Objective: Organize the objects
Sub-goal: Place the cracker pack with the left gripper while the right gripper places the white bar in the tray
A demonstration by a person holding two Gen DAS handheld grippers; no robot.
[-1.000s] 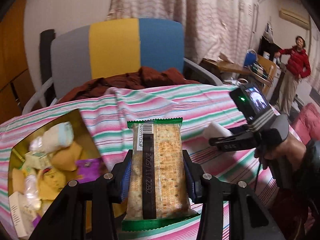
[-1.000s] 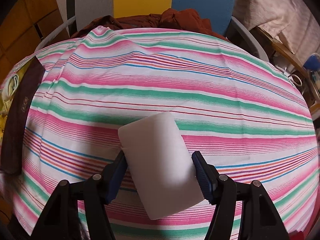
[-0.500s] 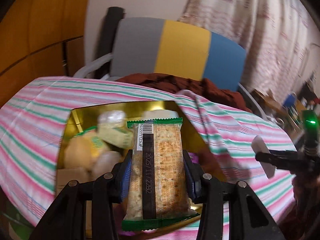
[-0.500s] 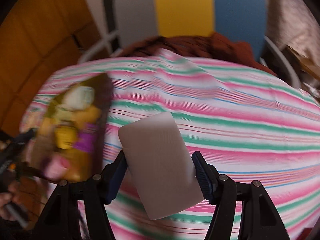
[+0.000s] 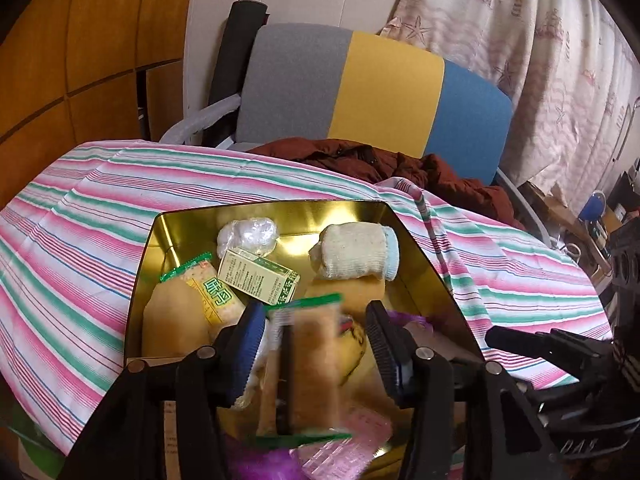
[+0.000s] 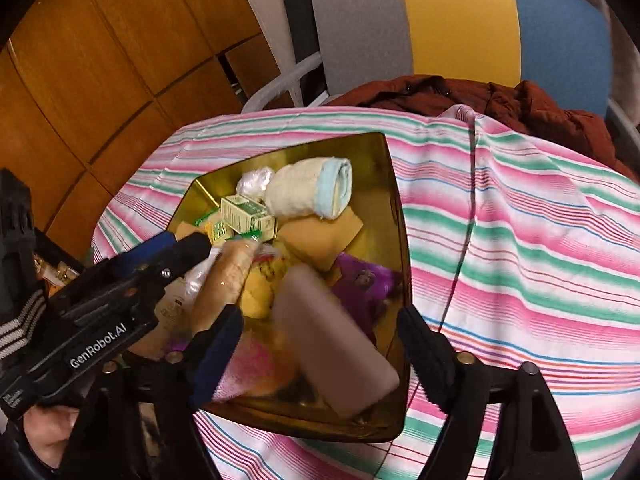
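An open gold tin box [image 5: 280, 208] sits on the striped tablecloth, holding a rolled towel [image 5: 356, 256], a small green carton [image 5: 260, 276] and other packets. My left gripper [image 5: 316, 344] hangs open over the box. A blurred cracker packet [image 5: 308, 368] lies loose between its fingers, touching neither pad. My right gripper [image 6: 320, 344] is open over the same box [image 6: 384, 184], and a white block [image 6: 336, 340] lies blurred below it among the contents. The left gripper [image 6: 188, 248] also shows in the right wrist view, by the cracker packet [image 6: 224, 280].
The striped tablecloth [image 5: 80, 220] covers the whole table. Behind it stands a grey, yellow and blue chair [image 5: 384, 80] with a red-brown jacket [image 5: 360, 156] on the seat. Wood panelling [image 6: 100, 80] is at the left and a curtain [image 5: 520, 20] at the right.
Both grippers swung left over the gold box and opened. The cracker packet and the white block left their pads and dropped into the box.
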